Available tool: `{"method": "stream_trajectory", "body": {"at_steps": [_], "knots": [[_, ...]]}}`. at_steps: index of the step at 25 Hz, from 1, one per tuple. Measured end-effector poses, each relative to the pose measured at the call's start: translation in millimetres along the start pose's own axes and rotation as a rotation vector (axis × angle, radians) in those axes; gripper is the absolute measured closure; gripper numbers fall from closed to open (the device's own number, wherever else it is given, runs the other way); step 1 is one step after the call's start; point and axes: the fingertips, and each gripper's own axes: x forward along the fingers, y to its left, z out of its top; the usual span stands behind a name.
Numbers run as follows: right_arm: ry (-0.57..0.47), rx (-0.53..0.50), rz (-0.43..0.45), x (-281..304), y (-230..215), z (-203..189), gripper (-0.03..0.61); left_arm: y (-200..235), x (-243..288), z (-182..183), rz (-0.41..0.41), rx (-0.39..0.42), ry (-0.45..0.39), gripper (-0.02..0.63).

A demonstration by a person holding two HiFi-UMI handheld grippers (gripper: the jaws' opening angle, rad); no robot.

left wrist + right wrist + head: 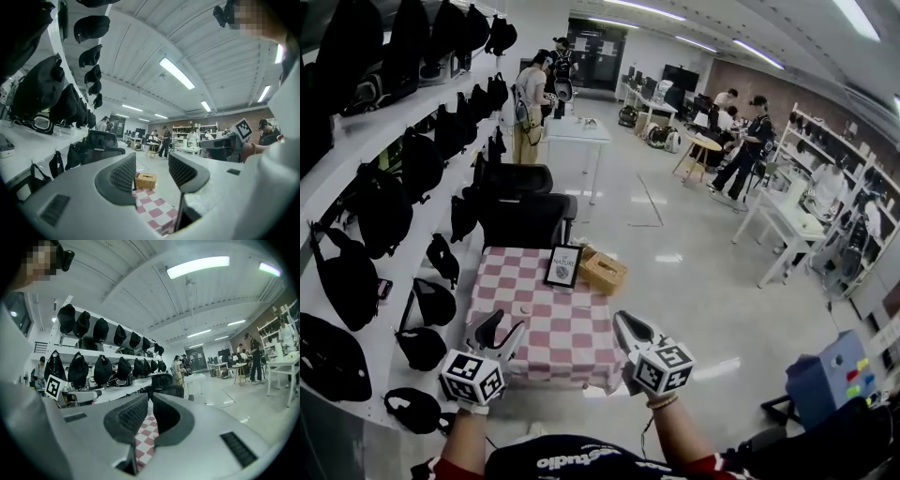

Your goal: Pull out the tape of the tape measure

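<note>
A table with a pink-and-white checked cloth [562,328] stands in front of me. On it lies a small pale object [522,307], too small to identify; I cannot make out a tape measure for certain. My left gripper [502,325] hovers over the table's near left corner. It is open, with only the cloth [154,208] showing between its jaws [152,171]. My right gripper [628,325] hangs over the near right edge. In the right gripper view its fingertips [150,401] nearly meet and hold nothing. Both grippers point up toward the room.
A framed sign [563,265] and a wicker box [602,271] stand at the table's far end, with black office chairs [525,217] behind. White shelves of black bags [384,206] run along the left. Other tables and people [748,145] are farther off.
</note>
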Motion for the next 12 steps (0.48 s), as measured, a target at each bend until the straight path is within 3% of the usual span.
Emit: {"method": "stream_trajectory", "body": {"at_steps": [12], "knots": [[-0.018, -0.004, 0.010, -1.8, 14.9, 5.2, 0.555, -1.9, -13.5, 8.1, 0.047, 0.018, -0.017, 0.439]]}}
